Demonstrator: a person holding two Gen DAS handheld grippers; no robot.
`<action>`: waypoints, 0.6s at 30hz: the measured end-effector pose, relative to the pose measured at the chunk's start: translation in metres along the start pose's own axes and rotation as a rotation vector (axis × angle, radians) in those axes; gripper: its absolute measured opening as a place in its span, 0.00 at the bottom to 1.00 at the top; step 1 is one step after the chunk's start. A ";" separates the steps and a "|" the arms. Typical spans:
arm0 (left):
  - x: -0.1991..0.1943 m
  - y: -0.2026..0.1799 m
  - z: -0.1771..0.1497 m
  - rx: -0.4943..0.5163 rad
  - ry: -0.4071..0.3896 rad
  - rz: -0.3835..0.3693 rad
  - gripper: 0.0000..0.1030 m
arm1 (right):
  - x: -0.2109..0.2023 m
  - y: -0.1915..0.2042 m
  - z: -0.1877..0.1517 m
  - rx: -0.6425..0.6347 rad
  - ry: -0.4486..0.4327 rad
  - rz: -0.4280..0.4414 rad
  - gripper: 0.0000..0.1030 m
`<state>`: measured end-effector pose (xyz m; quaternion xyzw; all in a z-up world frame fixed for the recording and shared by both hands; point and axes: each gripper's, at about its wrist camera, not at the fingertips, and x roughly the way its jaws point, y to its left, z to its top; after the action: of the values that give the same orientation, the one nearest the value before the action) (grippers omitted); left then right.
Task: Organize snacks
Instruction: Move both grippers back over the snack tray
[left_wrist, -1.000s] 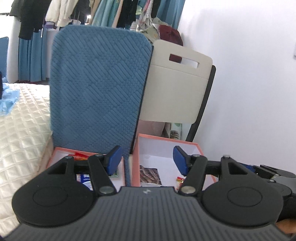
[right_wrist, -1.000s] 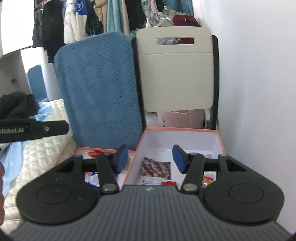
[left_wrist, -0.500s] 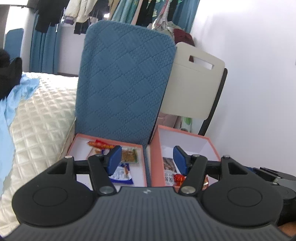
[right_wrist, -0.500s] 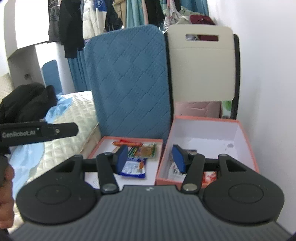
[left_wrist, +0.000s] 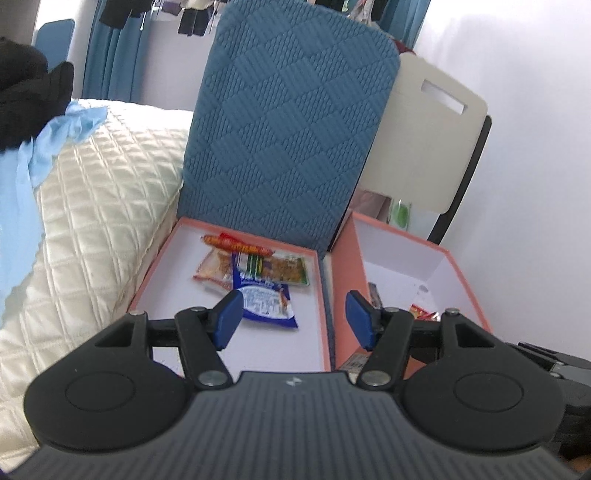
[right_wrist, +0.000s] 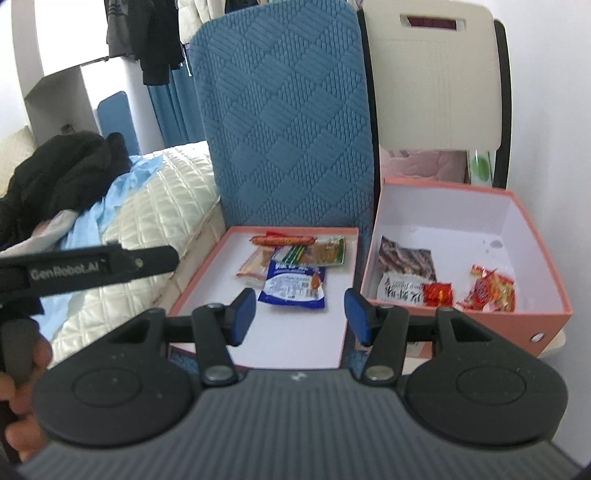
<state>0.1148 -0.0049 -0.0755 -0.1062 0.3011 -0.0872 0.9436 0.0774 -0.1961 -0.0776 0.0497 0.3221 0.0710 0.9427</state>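
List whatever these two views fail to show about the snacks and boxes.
- Left wrist view: most of the deep box floor, hidden by its near wall and the left tool.
- Right wrist view: near end of the shallow tray, behind the right tool.
- Both views: packet print, blurred.

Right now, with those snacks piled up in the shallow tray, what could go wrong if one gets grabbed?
The blue packet overlaps the orange and green packets, so closing on it may drag a neighbour along. The wrappers lie flat on the tray, so the open right fingers might slip off or crush one. The box wall stands close, easy to bump.
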 end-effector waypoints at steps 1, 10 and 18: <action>0.004 0.002 -0.002 -0.004 0.004 -0.004 0.65 | 0.003 -0.001 -0.002 0.001 0.002 0.002 0.54; 0.042 0.007 -0.030 0.018 0.061 0.005 0.65 | 0.027 -0.007 -0.031 0.034 0.038 0.007 0.54; 0.068 0.015 -0.034 0.025 0.080 0.028 0.65 | 0.047 -0.012 -0.028 0.040 0.048 0.007 0.54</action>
<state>0.1514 -0.0110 -0.1439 -0.0865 0.3389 -0.0822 0.9332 0.0984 -0.1986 -0.1295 0.0681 0.3457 0.0689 0.9333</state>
